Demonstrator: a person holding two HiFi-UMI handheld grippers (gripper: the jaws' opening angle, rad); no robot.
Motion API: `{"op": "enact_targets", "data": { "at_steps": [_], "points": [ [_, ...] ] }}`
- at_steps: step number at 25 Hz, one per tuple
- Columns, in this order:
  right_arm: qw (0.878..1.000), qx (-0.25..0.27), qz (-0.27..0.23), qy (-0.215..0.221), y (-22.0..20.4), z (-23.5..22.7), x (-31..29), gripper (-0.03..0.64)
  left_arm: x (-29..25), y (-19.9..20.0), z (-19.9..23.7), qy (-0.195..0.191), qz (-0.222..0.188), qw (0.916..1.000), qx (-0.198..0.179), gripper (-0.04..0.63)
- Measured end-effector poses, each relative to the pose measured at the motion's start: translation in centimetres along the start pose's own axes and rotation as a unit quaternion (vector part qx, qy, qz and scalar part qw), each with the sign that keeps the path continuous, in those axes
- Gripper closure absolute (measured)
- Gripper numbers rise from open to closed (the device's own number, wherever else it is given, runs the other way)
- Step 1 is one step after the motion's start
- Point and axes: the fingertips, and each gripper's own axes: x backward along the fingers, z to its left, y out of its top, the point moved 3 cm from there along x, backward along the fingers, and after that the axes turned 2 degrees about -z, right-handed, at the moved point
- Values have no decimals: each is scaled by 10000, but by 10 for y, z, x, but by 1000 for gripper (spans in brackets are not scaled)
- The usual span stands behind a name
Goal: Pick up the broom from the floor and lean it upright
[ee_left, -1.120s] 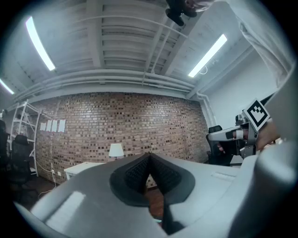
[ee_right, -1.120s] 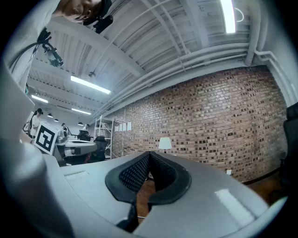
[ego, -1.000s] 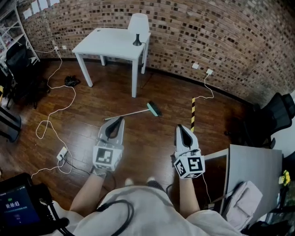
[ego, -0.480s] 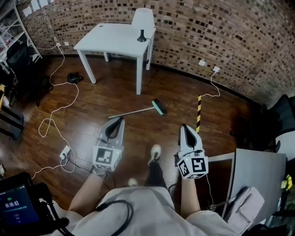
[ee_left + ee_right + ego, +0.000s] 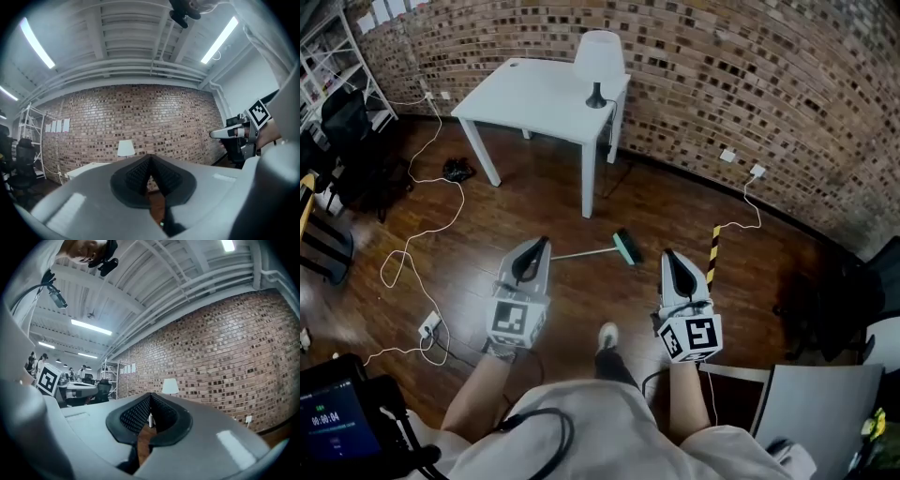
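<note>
Ahead on the floor (image 5: 581, 314): broom (image 5: 623, 247) lying flat, just beyond both gripper tips, untouched.
Long axis: crosswise — teal head toward the right gripper (image 5: 667, 255), handle end by the left gripper (image 5: 541, 244).
Nearer hand: about equal, by my reading.
Jaws: both pairs pressed together, empty.
Room: dark wood boards — white desk (image 5: 534, 98) and brick wall (image 5: 750, 75) beyond.

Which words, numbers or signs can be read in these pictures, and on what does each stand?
"00:00:04" (small, not certain): on the dark screen at the lower left.
Papers on the brick wall: too small to read.
Marker cubes of the left tongs and right tongs: square patterns only, no letters.
</note>
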Motion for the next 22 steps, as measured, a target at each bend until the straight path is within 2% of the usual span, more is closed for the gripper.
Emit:
{"op": "enact_targets", "data": {
  "at_steps": [4, 11, 16, 22],
  "points": [
    [9998, -22, -16, 219, 5, -43, -47, 604, -55, 3, 4, 221, -29, 9997, 35, 594],
    [9989, -15, 145, 445, -1, -100, -117, 604, -122, -15, 24, 576, 220, 9981, 77, 594],
    [9988, -110, 278, 395, -15, -114, -155, 604, -151, -28, 45, 583, 341, 9977, 53, 594],
    [9991, -94, 258, 330, -20, -106, -189, 604, -173, -36, 75, 482, 354, 9982, 36, 594]
  ]
}}
